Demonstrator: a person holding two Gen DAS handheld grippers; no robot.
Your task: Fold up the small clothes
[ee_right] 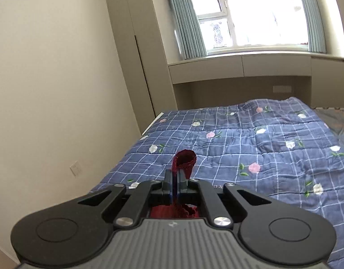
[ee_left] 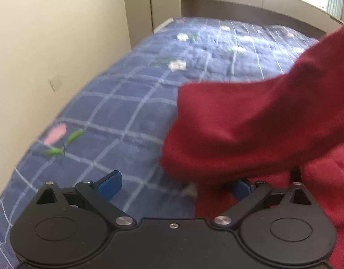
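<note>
Above the blue checked quilt (ee_right: 250,148), the red garment (ee_left: 250,123) hangs lifted, its hem pinched in the right gripper (ee_right: 175,180), whose jaws are clamped tight on the cloth. The left gripper (ee_left: 174,185) stands wide beside the quilt's near edge, its right finger partly hidden under the garment's lower fold, gripping nothing. The pinch looks thin, so the hem could slip free, and the dangling cloth may bunch on the quilt and spoil the fold.

A blue checked quilt (ee_right: 250,148) with small flowers covers the bed. Beyond the quilt's far edge stands a window (ee_right: 261,13) with pale curtains (ee_right: 187,22); a wall socket (ee_right: 76,168) sits left of it.
</note>
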